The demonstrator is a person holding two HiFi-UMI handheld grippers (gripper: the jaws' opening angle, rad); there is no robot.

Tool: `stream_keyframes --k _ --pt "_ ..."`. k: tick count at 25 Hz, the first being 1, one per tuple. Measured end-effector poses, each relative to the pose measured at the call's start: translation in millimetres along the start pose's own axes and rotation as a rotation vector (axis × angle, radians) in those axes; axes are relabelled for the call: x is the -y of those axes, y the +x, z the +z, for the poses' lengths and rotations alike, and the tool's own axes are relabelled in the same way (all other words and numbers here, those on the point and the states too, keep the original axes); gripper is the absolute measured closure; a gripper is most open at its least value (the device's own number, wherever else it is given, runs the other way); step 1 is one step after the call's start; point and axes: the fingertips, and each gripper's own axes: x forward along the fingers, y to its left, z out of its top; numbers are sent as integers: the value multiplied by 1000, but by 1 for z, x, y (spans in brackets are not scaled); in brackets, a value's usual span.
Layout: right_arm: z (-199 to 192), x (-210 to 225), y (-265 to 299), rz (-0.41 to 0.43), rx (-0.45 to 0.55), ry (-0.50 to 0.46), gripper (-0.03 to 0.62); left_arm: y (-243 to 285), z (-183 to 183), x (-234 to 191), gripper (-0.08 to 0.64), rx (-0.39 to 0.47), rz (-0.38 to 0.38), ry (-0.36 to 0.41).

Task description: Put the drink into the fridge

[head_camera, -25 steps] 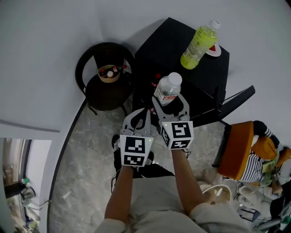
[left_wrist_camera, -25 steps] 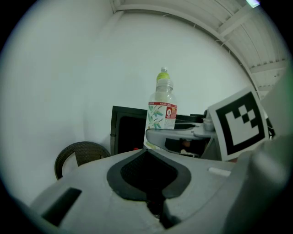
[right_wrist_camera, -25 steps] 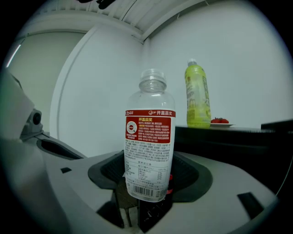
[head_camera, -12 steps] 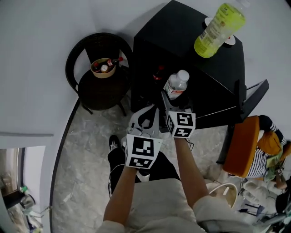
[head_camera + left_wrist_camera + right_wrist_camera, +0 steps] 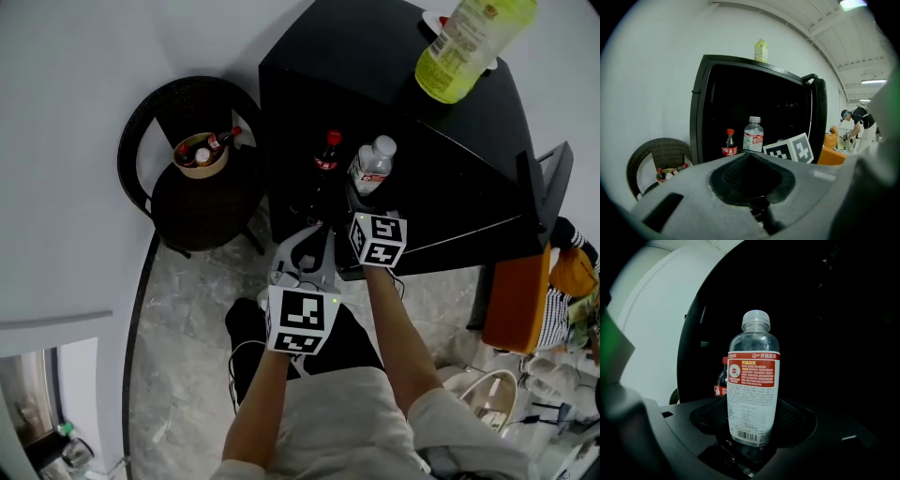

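A clear water bottle with a red label stands upright in my right gripper, which is shut on its lower part. It is at the dark opening of the black fridge, just right of a cola bottle inside. The right gripper view shows the water bottle between the jaws of the right gripper, with the cola bottle behind it. My left gripper hangs lower and nearer, shut and empty. Its own view shows the water bottle, the cola bottle and the fridge.
A green drink bottle stands on the fridge top. The fridge door is swung open to the right. Left of the fridge is a wicker chair holding a bowl of small bottles. An orange seat and a person are at the right.
My right gripper has carried the water bottle forward and down from in front of the fridge to its opening, beside the cola bottle. The left gripper has trailed behind, still shut.
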Motion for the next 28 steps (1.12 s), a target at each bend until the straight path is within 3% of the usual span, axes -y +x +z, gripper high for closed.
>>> stream_keyframes --k 16,23,28 --pt "-36 16 24 -105 -47 24 293 0 -22 -15 552 -61 -88 -22" --pt "-41 9 -6 -157 -167 52 291 -19 8 -17 552 -88 -154 2" --pt "-12 -4 -57 -223 -193 117 293 -41 51 -19 552 -97 -204 51"
